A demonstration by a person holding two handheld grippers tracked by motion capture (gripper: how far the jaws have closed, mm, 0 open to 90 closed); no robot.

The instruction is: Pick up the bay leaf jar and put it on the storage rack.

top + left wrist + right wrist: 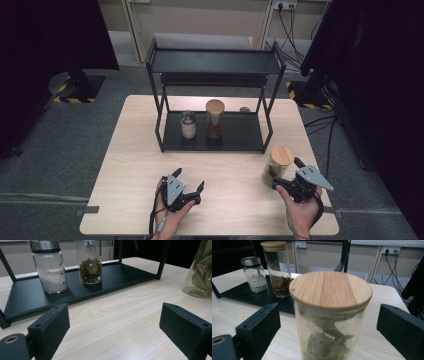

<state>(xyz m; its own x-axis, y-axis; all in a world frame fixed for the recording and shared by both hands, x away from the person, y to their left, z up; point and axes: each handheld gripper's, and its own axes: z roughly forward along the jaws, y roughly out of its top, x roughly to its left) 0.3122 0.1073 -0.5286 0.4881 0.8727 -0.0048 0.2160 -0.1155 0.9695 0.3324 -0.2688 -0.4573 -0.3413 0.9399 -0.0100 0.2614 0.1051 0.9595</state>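
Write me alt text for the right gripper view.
A glass jar with a bamboo lid, holding dried leaves, stands between the open right tongs on a wooden table. Behind, a black rack's shelf holds a metal-capped shaker and a taller jar.

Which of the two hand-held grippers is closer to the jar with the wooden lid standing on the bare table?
The right. The right gripper has its open jaws either side of the leaf jar, not yet closed. The left gripper hovers open over bare table, well off to the jar's left.
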